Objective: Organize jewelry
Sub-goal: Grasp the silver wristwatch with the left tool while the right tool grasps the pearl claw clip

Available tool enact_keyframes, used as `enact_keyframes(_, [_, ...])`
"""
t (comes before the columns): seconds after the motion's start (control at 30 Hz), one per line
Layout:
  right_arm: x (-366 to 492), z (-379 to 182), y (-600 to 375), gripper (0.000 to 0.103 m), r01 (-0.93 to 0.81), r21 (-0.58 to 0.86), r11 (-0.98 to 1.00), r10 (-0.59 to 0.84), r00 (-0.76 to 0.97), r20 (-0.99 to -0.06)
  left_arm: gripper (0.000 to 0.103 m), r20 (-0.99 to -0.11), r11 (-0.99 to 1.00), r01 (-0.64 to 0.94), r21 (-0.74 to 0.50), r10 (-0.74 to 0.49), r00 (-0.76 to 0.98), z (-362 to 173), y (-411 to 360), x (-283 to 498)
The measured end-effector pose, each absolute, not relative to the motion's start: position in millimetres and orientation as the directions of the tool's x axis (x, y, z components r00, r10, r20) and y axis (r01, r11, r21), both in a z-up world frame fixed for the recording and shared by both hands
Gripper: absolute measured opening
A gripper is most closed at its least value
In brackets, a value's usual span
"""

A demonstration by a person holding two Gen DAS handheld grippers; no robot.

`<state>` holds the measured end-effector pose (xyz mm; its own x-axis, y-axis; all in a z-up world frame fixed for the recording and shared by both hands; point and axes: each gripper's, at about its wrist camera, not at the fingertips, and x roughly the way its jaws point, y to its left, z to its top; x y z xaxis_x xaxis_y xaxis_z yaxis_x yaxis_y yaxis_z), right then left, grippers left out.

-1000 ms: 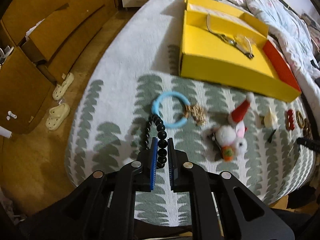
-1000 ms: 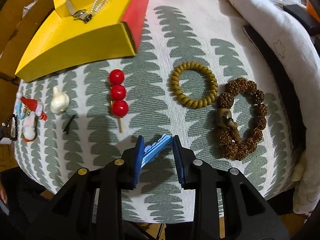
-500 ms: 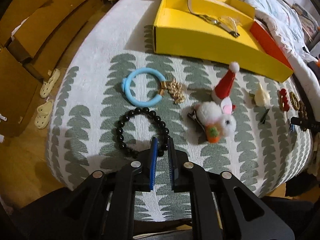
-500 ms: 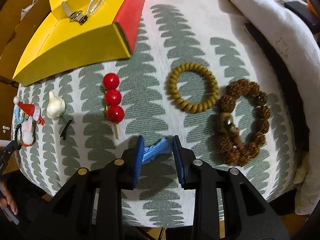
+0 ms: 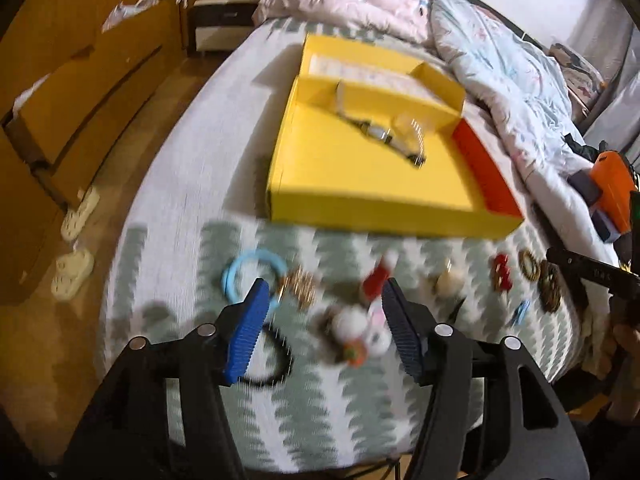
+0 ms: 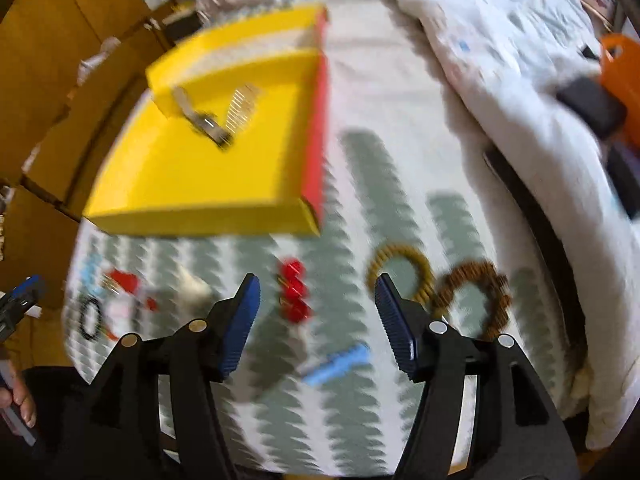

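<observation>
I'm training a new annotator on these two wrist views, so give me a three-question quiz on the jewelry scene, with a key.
1. True or false: the left tool is shut on the black bead bracelet.
2. Multiple choice: in the right wrist view, what lies on the bedspread between the right tool's open fingers, nearest the camera? A) blue hair clip B) tan coil bracelet C) brown seed bracelet
3. Fill in: the yellow box already holds a ____ and a clear comb-like clip.

Key: 1 false, both tools are open and hold nothing; 2 A; 3 wristwatch.
</observation>
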<state>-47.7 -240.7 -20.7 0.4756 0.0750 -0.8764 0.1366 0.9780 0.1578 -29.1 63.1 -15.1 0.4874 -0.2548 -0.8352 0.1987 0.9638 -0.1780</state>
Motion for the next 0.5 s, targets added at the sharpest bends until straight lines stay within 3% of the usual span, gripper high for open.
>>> enact_keyframes(0.1, [-26.5, -10.6, -225.5, 0.076, 0.108, 0.156, 0.982, 0.081, 0.505, -0.859, 0.059, -0.833, 0.959, 0.220, -0.178, -0.266, 0.486, -6.5, 48.6, -4.1])
enact_keyframes(0.5, [67.7, -18.3, -197.7, 0.076, 0.097, 0.273, 0.957, 0.180, 0.540, -0.822, 0.068, -0.865, 0.971, 0.172, -0.164, -0.226, 0.449, -32.5, -20.2, 121.1])
